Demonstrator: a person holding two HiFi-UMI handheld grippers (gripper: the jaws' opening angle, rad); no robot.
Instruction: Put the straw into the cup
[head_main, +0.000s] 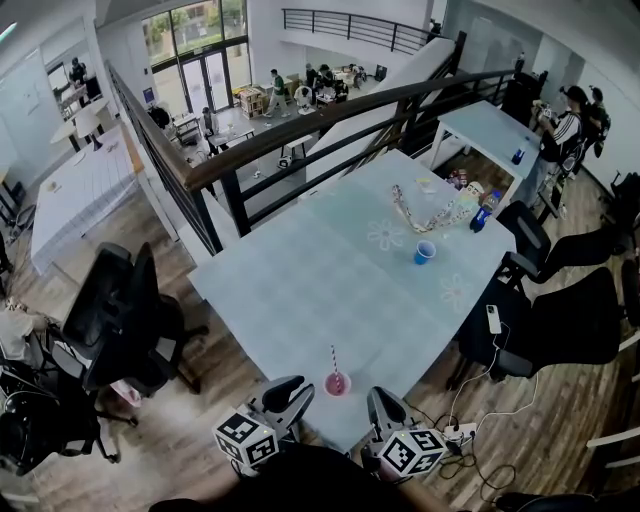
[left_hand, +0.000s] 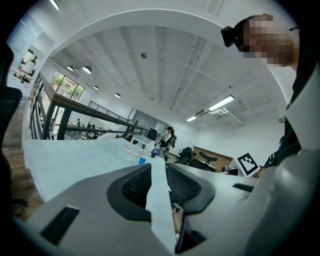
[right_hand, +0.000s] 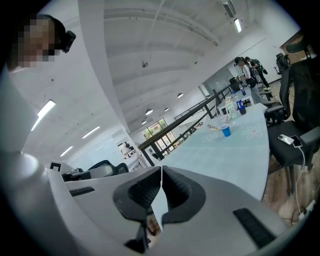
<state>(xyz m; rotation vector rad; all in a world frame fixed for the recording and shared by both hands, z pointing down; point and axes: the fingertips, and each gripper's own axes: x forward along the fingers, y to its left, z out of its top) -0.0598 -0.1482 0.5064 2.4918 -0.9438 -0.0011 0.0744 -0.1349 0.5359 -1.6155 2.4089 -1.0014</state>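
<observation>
Straw (head_main: 333, 358), striped red and white, stands upright in the pink cup (head_main: 337, 384), rising from it towards 12 o'clock in the head view. The cup sits on the pale table (head_main: 300, 290) close to its near edge, at about 6 o'clock on the tabletop.

The left gripper (head_main: 290, 390) hangs off the table edge at 7 o'clock from the cup, near it but not touching. In the left gripper view its fingers (left_hand: 135, 186) are parted by a narrow slit, through which only the tabletop shows; it holds nothing.

The right gripper (head_main: 382, 398) sits at 5 o'clock from the cup, also clear of it. In the right gripper view its fingertips (right_hand: 150, 186) meet at the top with nothing pinched between them.

A blue cup (head_main: 424, 252) stands well apart from the pink one, at 1 o'clock from it, towards the far end of the table. Just beyond it, at 2 o'clock on the tabletop, lies a small clutter that includes a blue bottle (head_main: 483, 212).
</observation>
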